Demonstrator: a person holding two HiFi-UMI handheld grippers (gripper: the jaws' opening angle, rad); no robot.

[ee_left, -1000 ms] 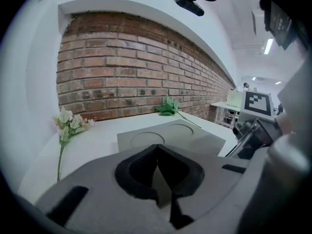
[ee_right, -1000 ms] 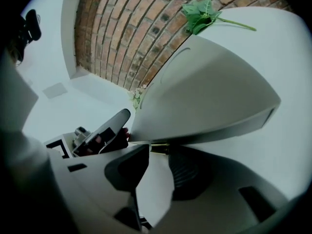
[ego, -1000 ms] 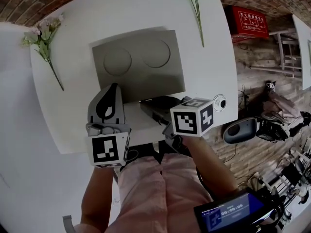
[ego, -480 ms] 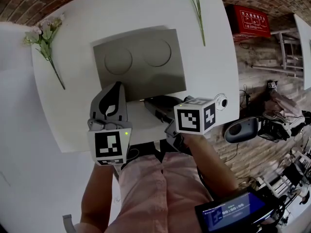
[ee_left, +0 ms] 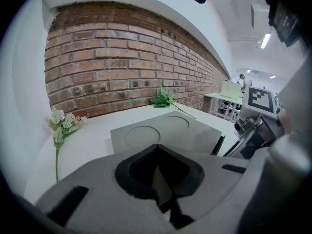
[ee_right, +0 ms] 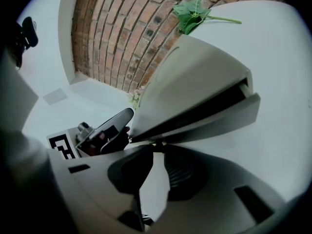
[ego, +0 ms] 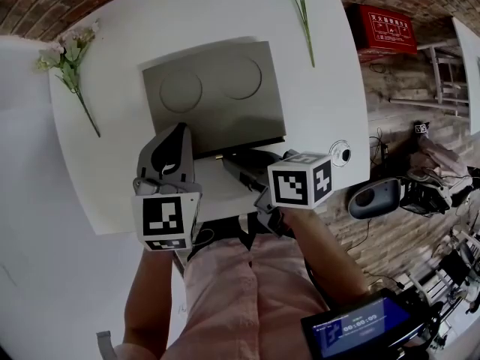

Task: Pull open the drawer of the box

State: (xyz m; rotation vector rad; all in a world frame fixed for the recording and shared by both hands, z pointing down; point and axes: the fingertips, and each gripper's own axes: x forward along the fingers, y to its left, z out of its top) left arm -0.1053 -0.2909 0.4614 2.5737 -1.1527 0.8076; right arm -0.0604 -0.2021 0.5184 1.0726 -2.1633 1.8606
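Right gripper (ee_right: 156, 150) just closed, knob (ee_right: 157, 144) half-hidden

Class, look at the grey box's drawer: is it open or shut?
Partly open. The drawer front stands out from the box, with a dark gap between them.

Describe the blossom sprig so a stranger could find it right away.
On the white table, look left of the flat grey box with two circles on top. The sprig lies near the table's left edge; unlike the green leafy stem at the far edge, it carries pale blossoms.
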